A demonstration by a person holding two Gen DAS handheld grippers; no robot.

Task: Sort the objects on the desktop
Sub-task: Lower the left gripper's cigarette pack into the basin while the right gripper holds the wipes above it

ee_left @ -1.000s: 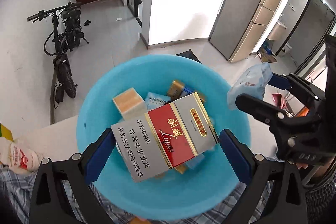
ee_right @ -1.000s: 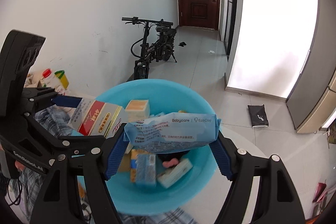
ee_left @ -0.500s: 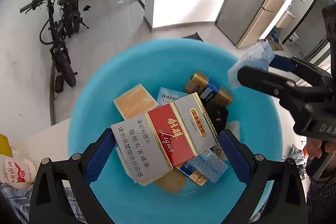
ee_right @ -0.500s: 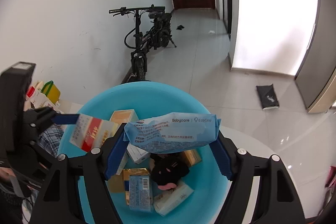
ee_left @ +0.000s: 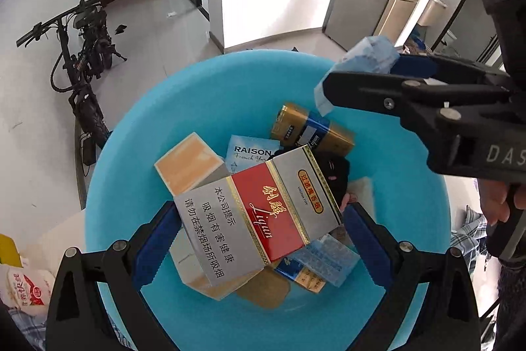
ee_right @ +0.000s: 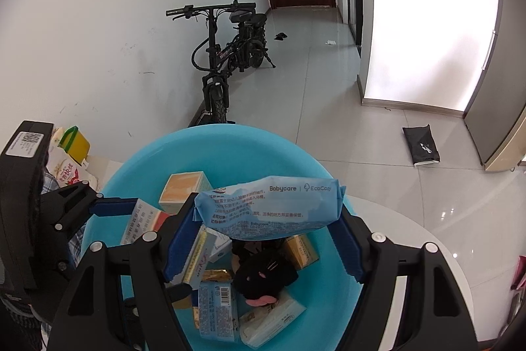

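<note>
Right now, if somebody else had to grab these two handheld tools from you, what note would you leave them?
Left gripper: jaws shut on the red and silver cigarette box, held over the blue basin.
Right gripper: jaws shut on the blue wipes pack, also over the basin.
Done: several small boxes and a black plush toy already lie in the basin.
Left: release both items into it; a red and white bag lies outside the basin.

White round table carries a blue basin (full of small packs); checked cloth lies beside it.
</note>
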